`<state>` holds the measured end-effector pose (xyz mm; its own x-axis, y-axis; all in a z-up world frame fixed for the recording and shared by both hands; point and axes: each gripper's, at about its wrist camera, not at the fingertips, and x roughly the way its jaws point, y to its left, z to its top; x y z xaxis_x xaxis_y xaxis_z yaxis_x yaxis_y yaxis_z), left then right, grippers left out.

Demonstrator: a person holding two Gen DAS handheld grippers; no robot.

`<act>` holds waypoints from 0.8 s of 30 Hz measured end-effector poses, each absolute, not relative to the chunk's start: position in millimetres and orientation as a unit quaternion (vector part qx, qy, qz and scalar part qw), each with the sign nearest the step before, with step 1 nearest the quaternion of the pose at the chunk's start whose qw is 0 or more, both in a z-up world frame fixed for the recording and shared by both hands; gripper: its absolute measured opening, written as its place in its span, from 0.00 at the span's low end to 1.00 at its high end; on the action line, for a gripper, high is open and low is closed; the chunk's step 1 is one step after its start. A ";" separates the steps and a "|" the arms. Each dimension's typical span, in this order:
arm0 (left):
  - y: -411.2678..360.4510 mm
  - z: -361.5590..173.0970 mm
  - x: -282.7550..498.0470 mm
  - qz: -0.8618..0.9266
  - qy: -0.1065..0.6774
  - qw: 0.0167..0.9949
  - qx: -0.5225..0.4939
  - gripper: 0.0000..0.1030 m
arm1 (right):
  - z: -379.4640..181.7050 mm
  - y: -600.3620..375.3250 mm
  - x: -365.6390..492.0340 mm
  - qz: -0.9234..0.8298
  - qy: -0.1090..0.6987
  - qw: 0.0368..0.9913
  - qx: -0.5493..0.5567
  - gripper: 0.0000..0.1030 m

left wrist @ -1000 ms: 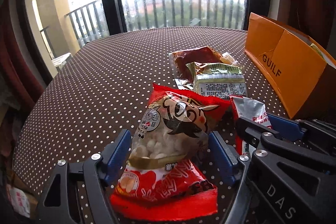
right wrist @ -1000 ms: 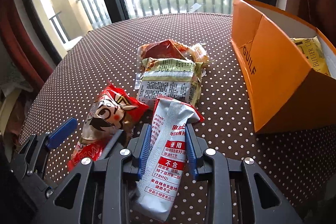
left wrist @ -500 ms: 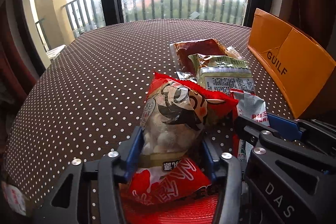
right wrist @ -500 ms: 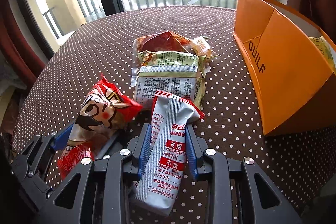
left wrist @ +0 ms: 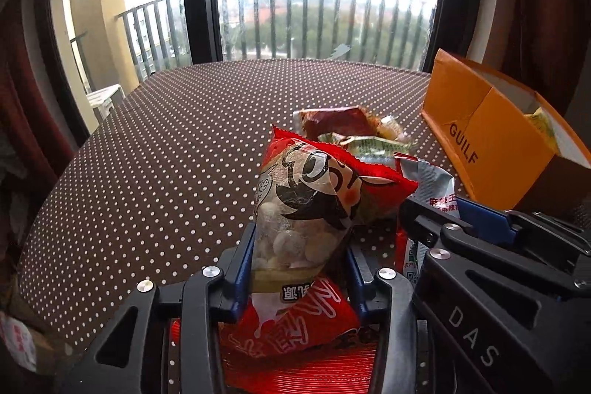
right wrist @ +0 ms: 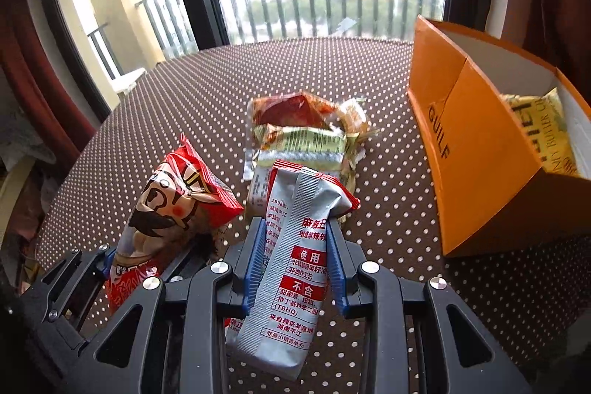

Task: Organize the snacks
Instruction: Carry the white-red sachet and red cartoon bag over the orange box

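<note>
My left gripper (left wrist: pixel 299 253) is shut on a red snack bag with a cartoon face (left wrist: pixel 314 194) and holds it lifted off the dotted table. The bag also shows in the right wrist view (right wrist: pixel 173 205). My right gripper (right wrist: pixel 295 246) is shut on a silver and red snack packet (right wrist: pixel 295 264), also raised; the packet shows in the left wrist view (left wrist: pixel 428 187). An open orange box marked GUILF (right wrist: pixel 476 157) stands to the right with a yellow packet (right wrist: pixel 543 132) inside.
Two more packets lie in a pile on the brown dotted table (right wrist: pixel 184 106): a green-white one (right wrist: pixel 303 143) on a dark red one (right wrist: pixel 291 109). A window with a balcony railing is behind the table. The right gripper's body (left wrist: pixel 498 268) is close beside my left gripper.
The left gripper closed on the red cartoon bag and lifted it. The right gripper kept its hold on the silver packet and rose with it.
</note>
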<state>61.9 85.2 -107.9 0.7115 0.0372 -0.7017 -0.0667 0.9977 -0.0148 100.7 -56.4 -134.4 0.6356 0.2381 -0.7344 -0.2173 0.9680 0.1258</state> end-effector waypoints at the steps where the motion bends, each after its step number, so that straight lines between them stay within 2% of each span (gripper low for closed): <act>1: 84.2 -104.6 61.3 0.028 0.377 0.926 -0.020 0.41 | -130.9 -58.2 100.2 0.127 0.405 0.905 0.014 0.34; 24: 46.4 -27.9 73.9 0.011 0.313 0.949 -0.018 0.41 | -54.5 -102.2 112.3 0.132 0.328 0.935 0.030 0.34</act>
<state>73.9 46.4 -27.9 0.8034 0.0092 -0.5954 -0.0323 0.9991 -0.0282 112.3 -102.2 -54.5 0.7499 0.2654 -0.6060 -0.2266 0.9636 0.1417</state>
